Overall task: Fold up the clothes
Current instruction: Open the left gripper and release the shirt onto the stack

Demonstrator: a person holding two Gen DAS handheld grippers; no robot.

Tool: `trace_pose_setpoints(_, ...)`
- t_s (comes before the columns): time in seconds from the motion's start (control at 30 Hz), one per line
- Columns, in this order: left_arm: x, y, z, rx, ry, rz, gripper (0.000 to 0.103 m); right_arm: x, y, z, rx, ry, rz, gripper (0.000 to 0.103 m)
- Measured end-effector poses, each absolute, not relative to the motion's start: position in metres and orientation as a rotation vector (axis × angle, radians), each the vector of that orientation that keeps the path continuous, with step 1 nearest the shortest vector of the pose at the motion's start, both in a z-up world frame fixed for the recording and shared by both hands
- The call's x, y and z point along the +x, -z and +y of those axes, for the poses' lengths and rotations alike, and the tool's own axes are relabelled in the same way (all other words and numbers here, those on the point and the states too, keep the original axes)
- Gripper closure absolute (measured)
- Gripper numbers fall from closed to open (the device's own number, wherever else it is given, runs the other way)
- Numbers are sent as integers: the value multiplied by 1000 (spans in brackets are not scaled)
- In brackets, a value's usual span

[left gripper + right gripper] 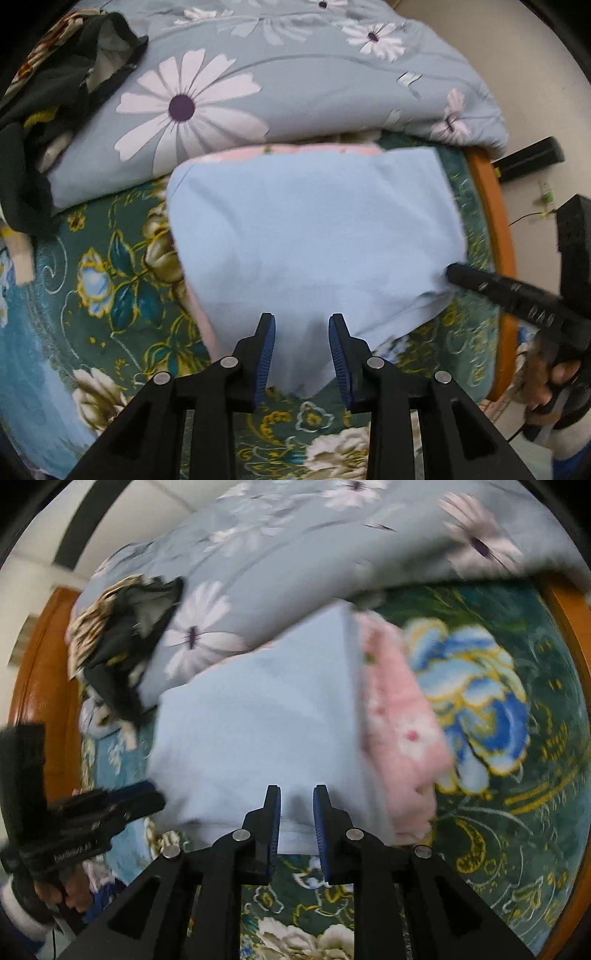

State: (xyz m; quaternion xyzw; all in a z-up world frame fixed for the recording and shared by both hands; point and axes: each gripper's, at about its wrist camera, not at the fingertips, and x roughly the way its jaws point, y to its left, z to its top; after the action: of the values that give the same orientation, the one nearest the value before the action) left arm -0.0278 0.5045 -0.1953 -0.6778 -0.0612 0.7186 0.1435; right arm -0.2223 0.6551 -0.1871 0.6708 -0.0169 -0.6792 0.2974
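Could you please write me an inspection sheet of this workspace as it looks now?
Surface: bed with a green floral blanket and an orange wooden frame.
Job's things: light blue cloth lying folded over a pink garment.
Clutter: dark garment on a grey daisy quilt.
Grippers: left gripper open above the cloth's near edge; right gripper open, jaws clear of the cloth.
Cables: thin cable on the floor.
Surroundings: pale floor; black object beside the bed.

Folded cloth (pixel 314 236) lies on the bedspread (pixel 122 266), quilt (pixel 280 74) behind it.
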Motion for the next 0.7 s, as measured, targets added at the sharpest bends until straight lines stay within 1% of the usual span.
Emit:
trace_pose_setpoints(0.17,-25,216,500,-2022,-2077,-150,70,-226,203,654,1824,1804,-44,85)
trace_pose_setpoints(0.3,-26,214,504,-2025,-2085,-131,69,-225,209,645,1838,1818,5,85)
trace_pose_setpoints(0.37,-24,211,504,-2017,-2086,-139,60,-223,203,644,1816,1835,14,85)
trace_pose_setpoints(0.43,-22,209,504,-2010,-2089,-143,55,-219,195,647,1795,1860,14,85)
trace_pose_setpoints(0.5,-19,207,504,-2005,-2098,-133,51,-211,190,649,1795,1873,-1,78)
trace_pose_setpoints(0.53,-17,206,503,-2003,-2102,-129,49,-206,189,651,1801,1875,-10,70)
trace_pose_setpoints(0.6,-11,204,500,-2000,-2112,-125,46,-192,187,650,1801,1868,-16,68)
trace_pose_setpoints(0.63,-8,202,499,-2000,-2119,-129,42,-188,186,648,1799,1863,-6,67)
trace_pose_setpoints(0.67,-4,201,496,-2000,-2128,-136,37,-181,186,645,1795,1859,16,63)
trace_pose_setpoints(0.7,-1,199,494,-1998,-2136,-144,36,-174,185,642,1791,1856,41,60)
